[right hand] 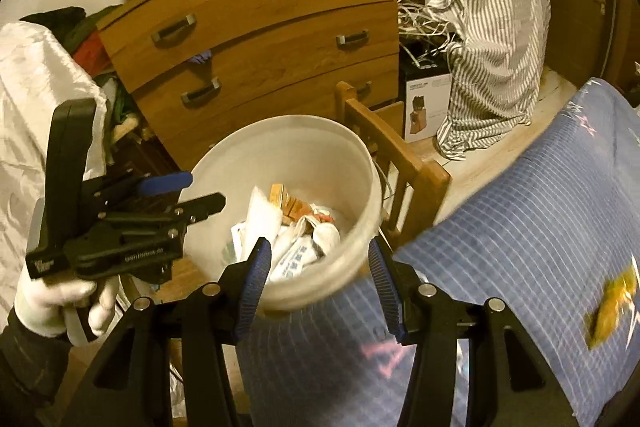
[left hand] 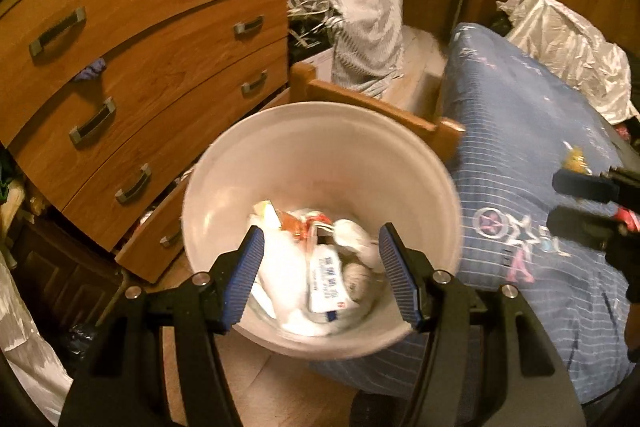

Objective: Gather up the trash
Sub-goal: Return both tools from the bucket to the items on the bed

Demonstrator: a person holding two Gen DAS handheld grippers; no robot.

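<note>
A small yellow wrapper [right hand: 612, 311] lies on the blue checked bedcover [right hand: 520, 227], out toward the bed's right side and well apart from the white bin [right hand: 288, 143] that stands on the floor against the bed's near corner. It looks like thin crinkled film, so I judge it nearly weightless, soft and a bit slick: it should crush flat under the pads and could slide on the cloth or flutter off if nipped only at a corner. The bunched middle, where the film is thickest, seems the best place to pinch, pressing lightly into the bedding. The right hand-held gripper [right hand: 320, 283] hangs over the bin's rim with its jaws parted and nothing between them; the left hand-held gripper [left hand: 322, 275] is likewise released and empty above the bin, which already holds crumpled paper and packets [left hand: 320, 267].
</note>
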